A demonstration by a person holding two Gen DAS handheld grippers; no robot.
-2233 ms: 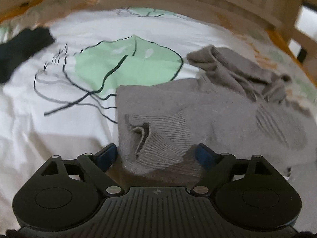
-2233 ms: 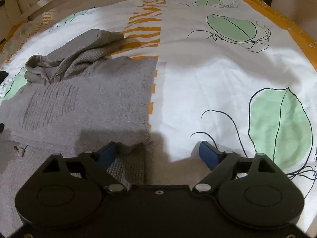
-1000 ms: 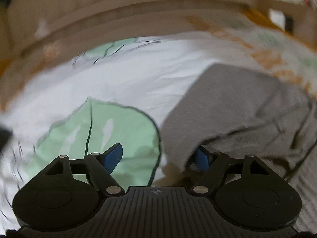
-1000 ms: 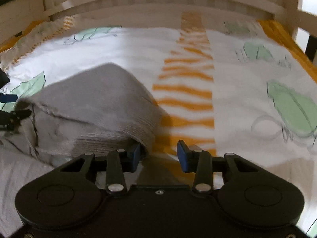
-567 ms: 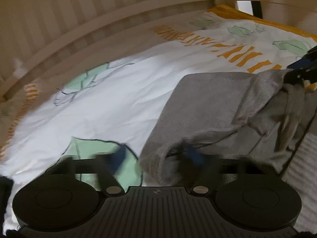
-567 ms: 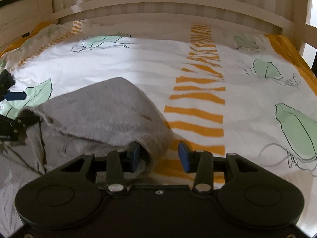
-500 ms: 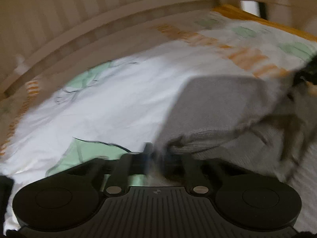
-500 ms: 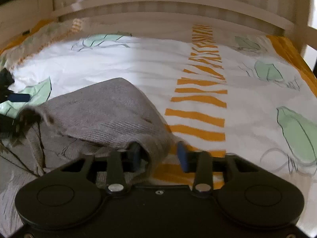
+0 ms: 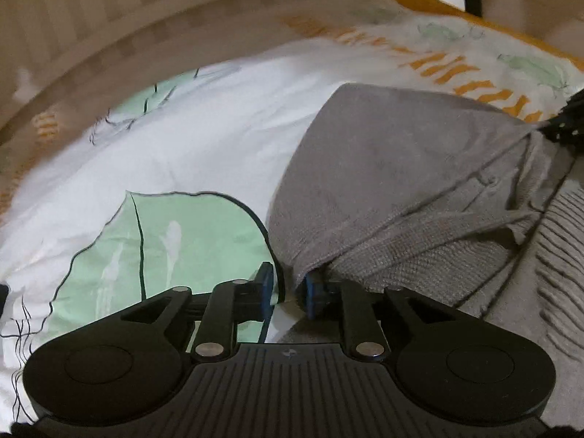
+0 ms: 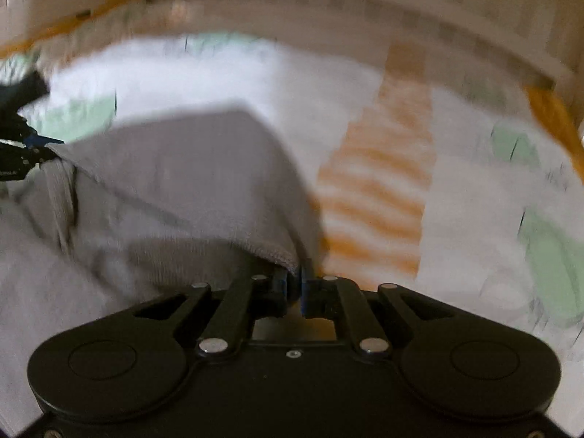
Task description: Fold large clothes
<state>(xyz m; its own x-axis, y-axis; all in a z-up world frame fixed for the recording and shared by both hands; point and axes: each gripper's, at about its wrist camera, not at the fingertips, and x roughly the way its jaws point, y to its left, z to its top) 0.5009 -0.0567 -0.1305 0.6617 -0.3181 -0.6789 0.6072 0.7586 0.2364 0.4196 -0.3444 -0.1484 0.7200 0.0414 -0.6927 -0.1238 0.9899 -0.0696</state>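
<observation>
- Sweater [image 9: 394, 168], grey, lifted above the leaf-print bedsheet [image 9: 204, 135]; left gripper [image 9: 288, 288] nearly closed, pinching its hem corner.
- Right view, blurred: sweater [image 10: 182, 168] corner clamped in the right gripper [image 10: 294, 284], fingers almost together.

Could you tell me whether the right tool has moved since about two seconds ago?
Yes. The right tool has carried the grey sweater's edge forward toward the wooden headboard, which now looms closer in its view.
</observation>
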